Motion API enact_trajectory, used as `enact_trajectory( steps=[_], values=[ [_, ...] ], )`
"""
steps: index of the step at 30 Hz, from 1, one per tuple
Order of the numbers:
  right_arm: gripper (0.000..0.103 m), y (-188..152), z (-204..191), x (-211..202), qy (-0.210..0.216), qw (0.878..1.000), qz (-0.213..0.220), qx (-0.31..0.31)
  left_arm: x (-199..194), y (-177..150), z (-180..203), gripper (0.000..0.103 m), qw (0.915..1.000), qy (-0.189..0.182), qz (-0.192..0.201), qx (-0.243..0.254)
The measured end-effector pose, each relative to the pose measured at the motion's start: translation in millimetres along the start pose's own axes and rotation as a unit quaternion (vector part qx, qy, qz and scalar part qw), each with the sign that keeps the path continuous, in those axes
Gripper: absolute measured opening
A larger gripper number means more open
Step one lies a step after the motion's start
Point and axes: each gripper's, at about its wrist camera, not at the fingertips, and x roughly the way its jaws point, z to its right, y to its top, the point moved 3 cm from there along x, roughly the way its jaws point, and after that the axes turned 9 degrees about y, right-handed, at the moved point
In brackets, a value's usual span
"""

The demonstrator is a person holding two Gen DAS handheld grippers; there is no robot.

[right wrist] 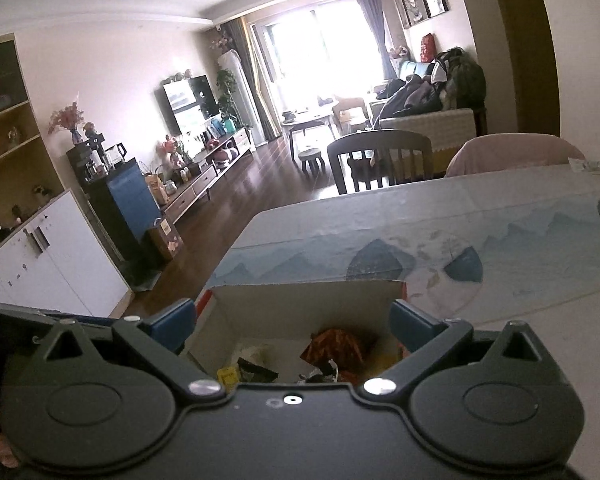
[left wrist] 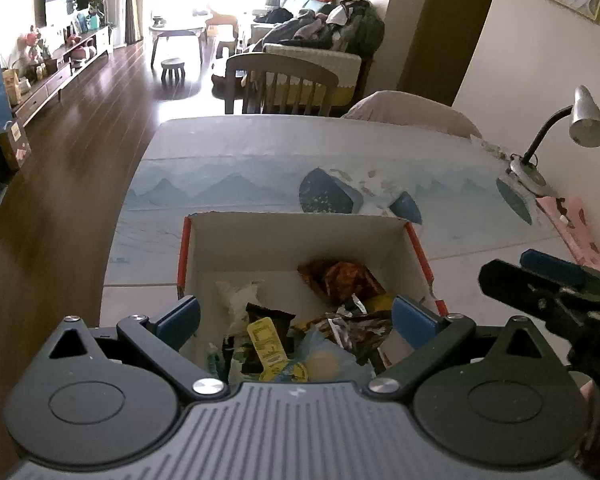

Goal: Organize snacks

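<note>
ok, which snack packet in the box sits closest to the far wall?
The orange-brown crinkled packet, at the back right of the cardboard box. The yellow packet, black packet and silver foil wrapper all lie nearer the left hand-held gripper.

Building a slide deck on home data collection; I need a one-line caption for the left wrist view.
Open left gripper poised over a cardboard box of mixed snack packets on the table.
</note>
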Motion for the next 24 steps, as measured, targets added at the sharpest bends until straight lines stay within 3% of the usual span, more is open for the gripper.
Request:
enact_trajectory(
  steps=[13, 24],
  values=[
    [0.103, -7, 1, -2, 0.002, 1.000, -0.012, 0.010, -16, -9, 5, 0.103, 0.9994, 0.023, 0.026, 0.007],
    [0.103, -13, -1, -7, -0.016, 1.000, -0.016, 0.015, -14, -17, 3, 0.103, 0.9996, 0.025, 0.010, 0.007]
  ],
)
